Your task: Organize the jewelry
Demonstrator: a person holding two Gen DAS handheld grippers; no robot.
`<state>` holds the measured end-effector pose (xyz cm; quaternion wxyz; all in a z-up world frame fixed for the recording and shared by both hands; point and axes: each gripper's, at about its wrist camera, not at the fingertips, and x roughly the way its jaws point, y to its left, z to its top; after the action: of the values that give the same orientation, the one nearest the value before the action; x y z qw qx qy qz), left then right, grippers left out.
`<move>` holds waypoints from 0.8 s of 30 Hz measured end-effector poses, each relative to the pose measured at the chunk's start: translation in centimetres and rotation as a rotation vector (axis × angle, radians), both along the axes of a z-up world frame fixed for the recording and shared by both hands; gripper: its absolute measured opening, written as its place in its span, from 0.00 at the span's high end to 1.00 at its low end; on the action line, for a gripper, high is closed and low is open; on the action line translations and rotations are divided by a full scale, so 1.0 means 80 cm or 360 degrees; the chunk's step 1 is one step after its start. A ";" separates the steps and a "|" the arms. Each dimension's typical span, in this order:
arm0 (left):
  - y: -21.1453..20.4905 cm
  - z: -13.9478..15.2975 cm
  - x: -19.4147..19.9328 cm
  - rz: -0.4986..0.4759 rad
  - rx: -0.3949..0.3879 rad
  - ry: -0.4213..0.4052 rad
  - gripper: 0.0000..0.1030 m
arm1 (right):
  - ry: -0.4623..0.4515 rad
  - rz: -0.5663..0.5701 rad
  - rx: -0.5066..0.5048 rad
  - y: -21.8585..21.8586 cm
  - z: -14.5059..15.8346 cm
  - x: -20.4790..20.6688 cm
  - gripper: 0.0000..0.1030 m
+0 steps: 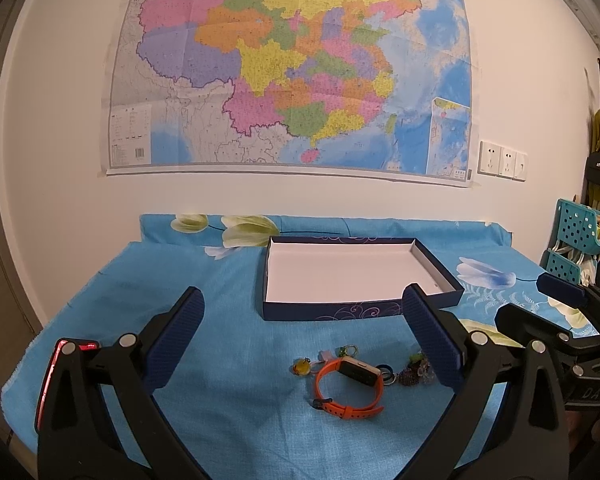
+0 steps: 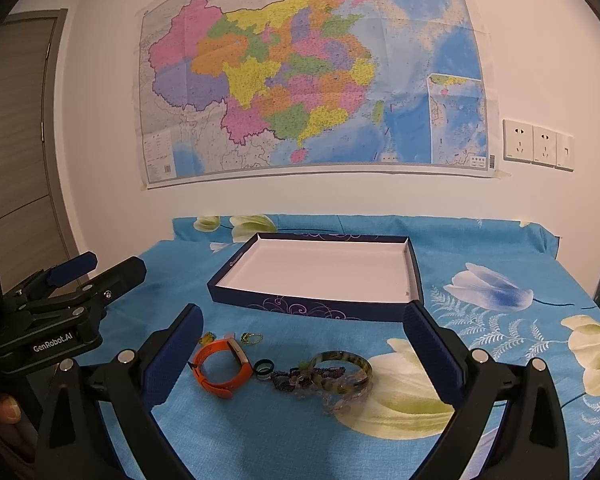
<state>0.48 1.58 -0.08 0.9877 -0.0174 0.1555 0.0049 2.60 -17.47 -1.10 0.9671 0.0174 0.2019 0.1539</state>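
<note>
- Left wrist view: left gripper (image 1: pixel 304 336) hovers over the front half of the table, its blue-padded fingers (image 1: pixel 178 336) spread wide, nothing between them.
- Orange smartwatch (image 1: pixel 350 384) lies on the blue floral tablecloth (image 1: pixel 228 360) near the front edge, between the fingers in view; a yellow pendant (image 1: pixel 301 367) sits just left of it, dark rings (image 1: pixel 385 374) and a beaded piece (image 1: pixel 414 374) just right.
- Shallow navy box (image 1: pixel 332 311), white inside, sits behind the jewelry toward the back edge.
- Right gripper (image 1: pixel 540 300) shows at the right edge, spread.
- Right wrist view: right gripper (image 2: pixel 304 340) spread wide, empty.
- A green patterned bangle (image 2: pixel 346 372) touches the beaded piece (image 2: pixel 300 378); smartwatch (image 2: pixel 220 370) left of them; box (image 2: pixel 320 306) behind.
- Left gripper (image 2: pixel 100 268) at left, apart.
</note>
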 end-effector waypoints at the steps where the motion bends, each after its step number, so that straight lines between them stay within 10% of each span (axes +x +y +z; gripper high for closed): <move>1: 0.000 0.000 0.000 -0.0001 -0.0001 0.0001 0.05 | 0.0002 0.0000 0.0001 0.000 0.000 0.000 0.06; 24: -0.004 -0.013 0.001 0.0008 -0.0008 0.0039 0.05 | 0.0022 0.0009 0.0014 0.000 -0.004 0.004 0.06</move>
<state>0.54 1.26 -1.16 0.9856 -0.0202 0.1677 0.0072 2.88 -17.47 -1.39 0.9652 0.0221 0.2078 0.1575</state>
